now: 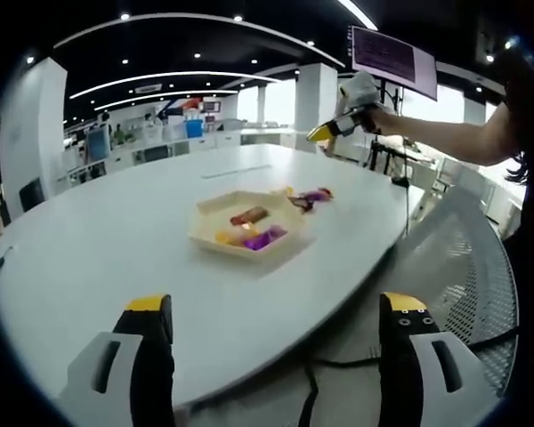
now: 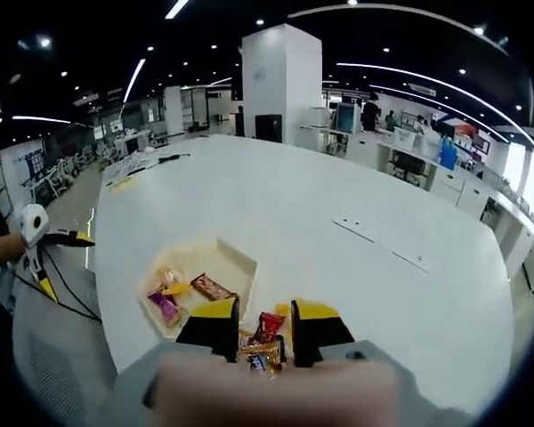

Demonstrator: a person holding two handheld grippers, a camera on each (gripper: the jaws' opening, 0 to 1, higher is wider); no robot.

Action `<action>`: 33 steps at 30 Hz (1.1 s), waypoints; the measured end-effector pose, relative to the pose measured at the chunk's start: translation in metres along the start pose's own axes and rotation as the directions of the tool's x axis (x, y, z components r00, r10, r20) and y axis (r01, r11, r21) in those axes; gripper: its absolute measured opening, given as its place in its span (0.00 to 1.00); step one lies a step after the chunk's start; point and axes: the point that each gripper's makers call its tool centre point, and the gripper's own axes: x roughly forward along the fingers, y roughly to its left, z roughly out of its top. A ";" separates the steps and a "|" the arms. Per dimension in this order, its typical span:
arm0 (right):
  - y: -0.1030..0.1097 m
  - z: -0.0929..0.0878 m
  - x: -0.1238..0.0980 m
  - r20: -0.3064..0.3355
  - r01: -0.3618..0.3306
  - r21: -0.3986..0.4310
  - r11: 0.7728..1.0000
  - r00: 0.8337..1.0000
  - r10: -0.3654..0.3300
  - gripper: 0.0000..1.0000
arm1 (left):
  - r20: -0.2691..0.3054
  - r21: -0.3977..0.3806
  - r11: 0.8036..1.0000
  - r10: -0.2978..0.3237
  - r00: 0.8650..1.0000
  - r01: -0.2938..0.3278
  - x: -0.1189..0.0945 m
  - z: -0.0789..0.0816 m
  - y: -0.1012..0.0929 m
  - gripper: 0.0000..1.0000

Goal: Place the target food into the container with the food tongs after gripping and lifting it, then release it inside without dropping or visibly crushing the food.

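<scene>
Item: cream hexagonal tray point(image 1: 215, 213), on the white table point(image 1: 98, 249). We count a brown wrapped bar point(image 1: 249, 215) inside, long axis running 8 to 2 o'clock in the left gripper view, with yellow and purple packets point(image 1: 265, 237) beside it at 5 o'clock.

Item: loose snacks point(image 1: 308, 197) just outside the tray at 2 o'clock.

Left gripper point(image 1: 276, 311): jaws wide apart, holding nothing, well short of the tray.

Right gripper point(image 2: 260, 331): jaws narrowly parted around a red wrapper point(image 2: 269, 326); we cannot tell whether they grip it.
</scene>
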 end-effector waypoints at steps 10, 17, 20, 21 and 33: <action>0.019 0.005 0.028 -0.027 -0.035 -0.033 0.999 0.999 0.034 0.22 | 0.000 0.001 1.000 0.003 1.000 -0.003 0.000 0.000 0.000 0.93; 0.034 0.015 0.044 -0.030 -0.067 -0.048 0.997 0.997 0.066 0.22 | 0.003 0.004 1.000 0.002 1.000 -0.002 0.000 0.000 0.000 0.93; 0.041 0.021 0.049 -0.024 -0.081 -0.055 0.995 0.997 0.079 0.22 | 0.004 0.004 1.000 0.002 1.000 -0.002 0.000 0.000 0.000 0.93; 0.044 0.023 0.052 -0.022 -0.086 -0.057 0.995 0.996 0.085 0.22 | 0.004 0.004 1.000 0.003 1.000 -0.003 0.000 0.000 0.000 0.93; 0.075 0.040 0.072 0.007 -0.150 -0.061 0.987 0.988 0.151 0.22 | 0.002 0.004 1.000 0.005 1.000 -0.005 0.000 0.000 0.000 0.92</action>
